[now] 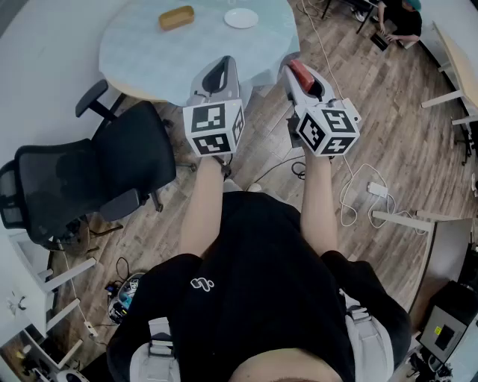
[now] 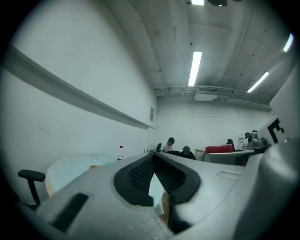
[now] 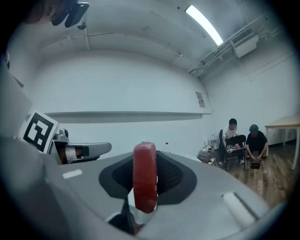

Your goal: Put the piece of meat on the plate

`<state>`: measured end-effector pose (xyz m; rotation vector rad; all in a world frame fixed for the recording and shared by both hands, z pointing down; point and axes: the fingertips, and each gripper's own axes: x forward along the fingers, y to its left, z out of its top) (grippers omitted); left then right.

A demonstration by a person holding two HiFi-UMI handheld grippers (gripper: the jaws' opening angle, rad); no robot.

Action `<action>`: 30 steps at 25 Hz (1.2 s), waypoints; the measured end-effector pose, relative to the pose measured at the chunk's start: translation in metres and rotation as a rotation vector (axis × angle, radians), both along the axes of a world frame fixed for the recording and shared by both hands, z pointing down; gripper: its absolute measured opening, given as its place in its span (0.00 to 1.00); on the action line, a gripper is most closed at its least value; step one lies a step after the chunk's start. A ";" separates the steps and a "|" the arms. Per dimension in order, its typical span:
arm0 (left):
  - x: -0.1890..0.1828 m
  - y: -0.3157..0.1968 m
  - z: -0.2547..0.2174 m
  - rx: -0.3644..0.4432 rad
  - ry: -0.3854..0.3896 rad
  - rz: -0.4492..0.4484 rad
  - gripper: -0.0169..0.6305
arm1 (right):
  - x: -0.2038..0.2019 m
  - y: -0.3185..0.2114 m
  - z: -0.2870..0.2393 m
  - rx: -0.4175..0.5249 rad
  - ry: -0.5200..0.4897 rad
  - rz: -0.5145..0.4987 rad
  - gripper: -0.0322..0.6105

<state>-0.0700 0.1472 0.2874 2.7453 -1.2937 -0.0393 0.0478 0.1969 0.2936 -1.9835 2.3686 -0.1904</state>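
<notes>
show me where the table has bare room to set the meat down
Bare: the round table from its near edge up to the tan tray, and the strip between tray and white plate. The plate looks empty. Crowded only at the far side.

The bench (image 1: 134, 52) runs off the head view's top edge. There the right gripper's (image 1: 301, 79) fingers (image 1: 320, 79) hide most of the piece of meat (image 1: 299, 71).

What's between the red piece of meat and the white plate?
Only bare tabletop between meat and plate, per the head view; the right hand-held gripper holds the meat.
</notes>
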 end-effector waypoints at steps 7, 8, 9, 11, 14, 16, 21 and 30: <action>0.028 0.011 0.000 -0.003 -0.001 0.001 0.02 | 0.021 0.011 -0.001 0.003 -0.031 -0.031 0.21; 0.031 0.014 0.000 -0.003 -0.001 0.000 0.02 | 0.024 0.014 -0.001 0.004 -0.034 -0.037 0.21; 0.034 0.017 0.001 -0.003 -0.002 -0.001 0.02 | 0.027 0.017 0.000 0.004 -0.036 -0.042 0.20; 0.041 0.024 0.003 -0.002 -0.005 -0.001 0.02 | 0.034 0.023 0.002 0.005 -0.043 -0.046 0.21; 0.047 0.031 0.007 -0.001 -0.013 0.002 0.02 | 0.040 0.028 0.005 0.007 -0.056 -0.049 0.21; 0.048 0.030 0.012 -0.010 -0.015 -0.003 0.02 | 0.040 0.028 0.009 0.004 -0.059 -0.056 0.21; 0.049 0.018 0.015 -0.011 -0.008 -0.020 0.02 | 0.052 0.015 0.011 0.002 -0.068 -0.064 0.21; 0.040 -0.065 0.041 -0.040 0.007 -0.090 0.02 | 0.064 -0.070 0.029 -0.003 -0.059 -0.091 0.21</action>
